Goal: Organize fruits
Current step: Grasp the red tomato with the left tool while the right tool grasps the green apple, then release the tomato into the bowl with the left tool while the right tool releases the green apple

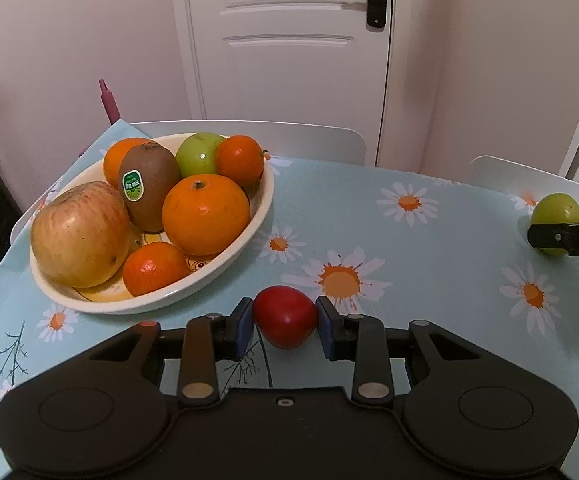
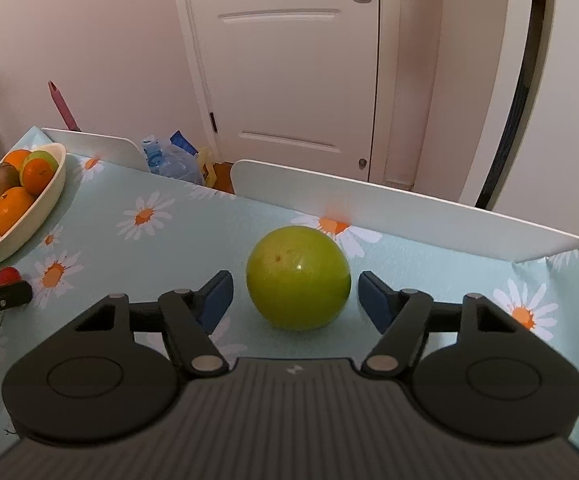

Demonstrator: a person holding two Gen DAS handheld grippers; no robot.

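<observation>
Pale blue cloth printed with white-and-orange daisies covers the table (image 1: 409, 248), which fills the middle of both views. At the left of the left wrist view sits a cream bowl (image 1: 225, 272) heaped with fruit: a large streaked apple (image 1: 79, 234) at its lower left, a big orange (image 1: 205, 214) at centre, a kiwi (image 1: 149, 188) bearing a green sticker behind it, a green fruit and smaller tangerines around them. In the centre of the right wrist view a green apple (image 2: 297, 278) rests on the cloth between the blue pads of the right gripper (image 2: 295, 300); a narrow gap shows on each side, so the pads are not pressing it. At the lower centre of the left wrist view the left gripper (image 1: 285, 326) is closed onto a small red fruit (image 1: 285, 322), both pads touching its sides.
</observation>
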